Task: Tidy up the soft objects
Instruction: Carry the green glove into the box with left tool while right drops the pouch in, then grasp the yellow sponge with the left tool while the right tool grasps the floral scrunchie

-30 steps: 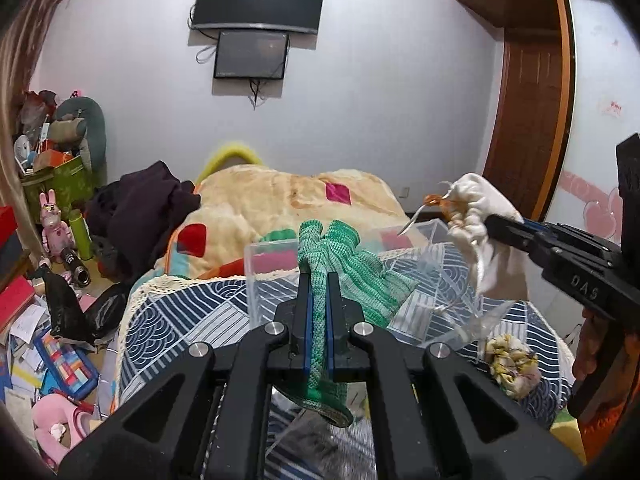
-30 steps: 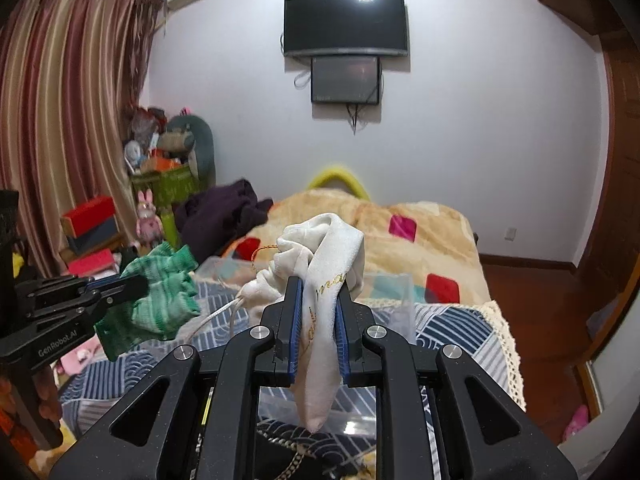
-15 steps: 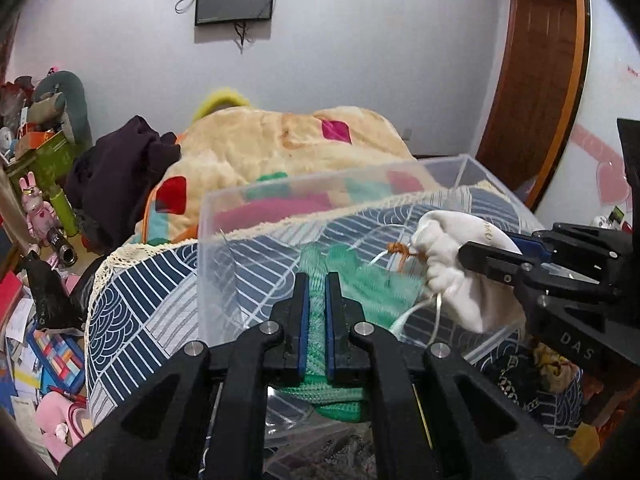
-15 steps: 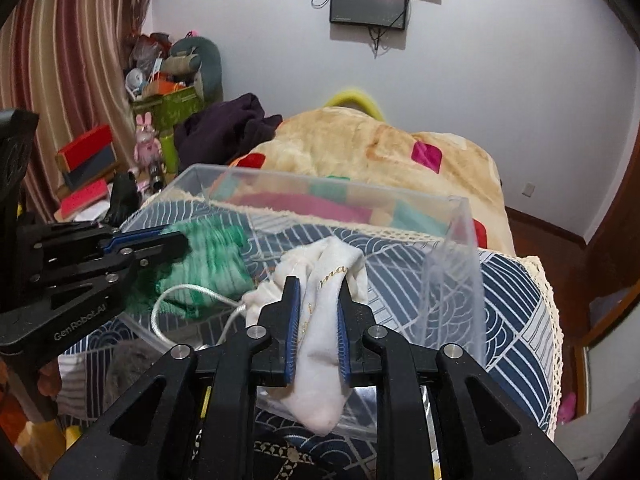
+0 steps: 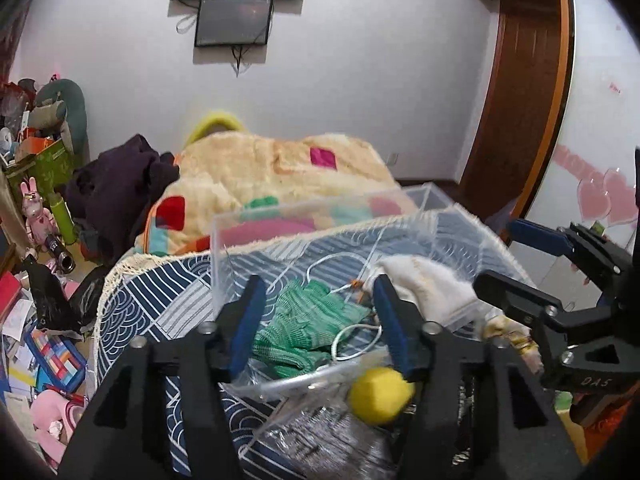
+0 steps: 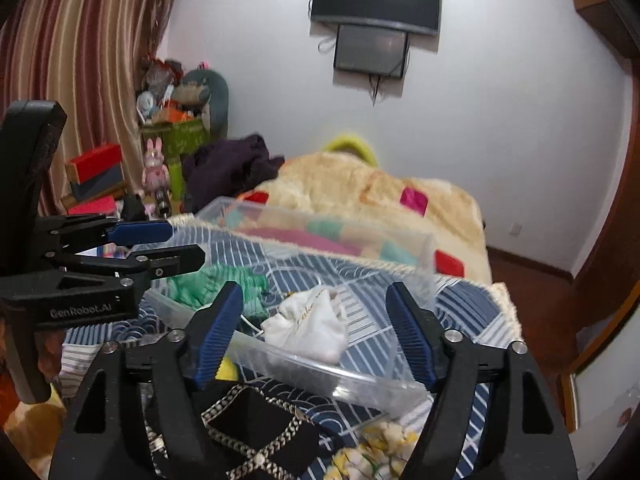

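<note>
A clear plastic box (image 5: 224, 240) (image 6: 430, 246) stands on the bed's blue patterned cover. A green knitted cloth (image 5: 308, 328) (image 6: 216, 284) and a white drawstring pouch (image 5: 424, 284) (image 6: 312, 326) lie inside it, side by side. My left gripper (image 5: 316, 320) is open and empty above the green cloth; it also shows in the right wrist view (image 6: 176, 246). My right gripper (image 6: 316, 332) is open and empty above the white pouch; it also shows in the left wrist view (image 5: 508, 256).
In front of the box lie a yellow ball (image 5: 380, 396), a silvery bag (image 5: 332, 440), a black chain-trimmed item (image 6: 256, 436) and a yellow floral scrunchie (image 6: 380, 448). A beige patchwork blanket (image 5: 272, 172) and dark clothes (image 5: 116, 196) lie beyond. The floor at left is cluttered.
Both grippers lowered their cloths into the box, then opened and let go. The green cloth and white pouch now rest on the box floor.
</note>
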A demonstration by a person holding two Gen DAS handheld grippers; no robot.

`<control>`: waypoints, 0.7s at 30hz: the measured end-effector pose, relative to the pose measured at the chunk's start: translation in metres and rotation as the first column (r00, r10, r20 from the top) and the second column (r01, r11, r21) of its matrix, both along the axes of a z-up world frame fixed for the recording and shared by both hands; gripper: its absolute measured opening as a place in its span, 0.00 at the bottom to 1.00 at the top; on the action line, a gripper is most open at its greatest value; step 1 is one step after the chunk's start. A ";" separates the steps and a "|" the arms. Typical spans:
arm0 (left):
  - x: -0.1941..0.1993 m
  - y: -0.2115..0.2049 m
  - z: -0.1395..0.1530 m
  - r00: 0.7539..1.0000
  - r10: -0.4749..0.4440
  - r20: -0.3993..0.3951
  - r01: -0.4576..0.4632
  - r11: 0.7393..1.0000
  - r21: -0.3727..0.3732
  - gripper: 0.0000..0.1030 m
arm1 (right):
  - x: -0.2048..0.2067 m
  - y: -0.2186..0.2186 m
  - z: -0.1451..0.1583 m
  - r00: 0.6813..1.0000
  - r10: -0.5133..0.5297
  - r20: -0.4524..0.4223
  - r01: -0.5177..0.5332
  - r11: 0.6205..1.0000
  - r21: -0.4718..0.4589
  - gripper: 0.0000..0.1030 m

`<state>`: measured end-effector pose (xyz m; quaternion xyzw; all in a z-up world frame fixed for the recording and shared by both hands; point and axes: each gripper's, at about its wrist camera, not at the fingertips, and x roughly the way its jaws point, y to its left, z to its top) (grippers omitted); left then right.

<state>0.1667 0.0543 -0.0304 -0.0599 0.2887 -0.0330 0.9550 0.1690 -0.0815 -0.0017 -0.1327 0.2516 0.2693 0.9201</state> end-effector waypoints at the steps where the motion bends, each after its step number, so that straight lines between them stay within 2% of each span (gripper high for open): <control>1: -0.005 0.000 0.005 1.000 0.004 0.014 -0.004 1.000 -0.001 0.62 | -0.004 -0.004 0.004 1.000 -0.003 0.015 0.003 1.000 0.015 0.77; 5: -0.030 -0.005 0.020 0.997 0.014 0.075 -0.015 1.000 0.019 0.75 | -0.021 -0.025 0.018 0.998 -0.027 0.063 0.023 0.997 0.077 0.82; 8: -0.050 -0.010 0.025 0.994 0.023 0.107 -0.027 0.999 0.040 0.93 | -0.029 -0.039 0.020 0.996 -0.050 0.073 0.042 0.994 0.103 0.83; 12: -0.070 -0.016 0.017 0.994 0.021 0.105 -0.028 0.998 0.063 0.98 | -0.037 -0.055 0.013 0.994 -0.092 0.057 0.085 0.990 0.115 0.85; 21: -0.088 -0.029 -0.031 1.000 -0.009 -0.024 0.011 0.999 0.052 0.98 | -0.037 -0.070 -0.039 0.984 -0.161 -0.082 0.167 0.984 0.064 0.86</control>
